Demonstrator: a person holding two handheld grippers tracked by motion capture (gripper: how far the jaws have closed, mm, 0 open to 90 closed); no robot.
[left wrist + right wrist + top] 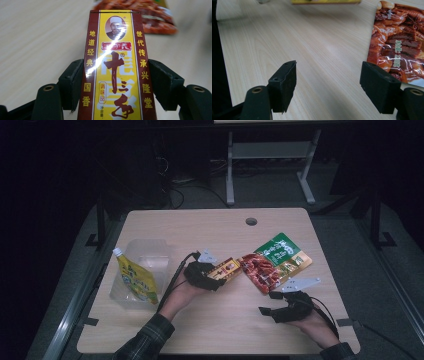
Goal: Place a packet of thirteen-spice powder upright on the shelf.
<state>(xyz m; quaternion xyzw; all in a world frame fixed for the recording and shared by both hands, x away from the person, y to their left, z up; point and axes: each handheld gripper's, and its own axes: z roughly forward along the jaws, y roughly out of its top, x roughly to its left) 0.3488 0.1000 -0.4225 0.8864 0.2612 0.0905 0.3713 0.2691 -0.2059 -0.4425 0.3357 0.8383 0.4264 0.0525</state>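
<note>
The left claw (216,279) pinches the yellow-and-maroon spice box (224,268) above the bench (210,227), its long axis pointing toward the red-and-green food pouch (274,261) just beyond. The right claw (266,303) hangs spread, empty, beside that pouch.

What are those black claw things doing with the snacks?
A person holds a claw in each hand. The left gripper is clamped on a yellow and red box, held above the table. The right gripper is open, by a food pouch. A yellow pouch sits in a clear tub.
</note>
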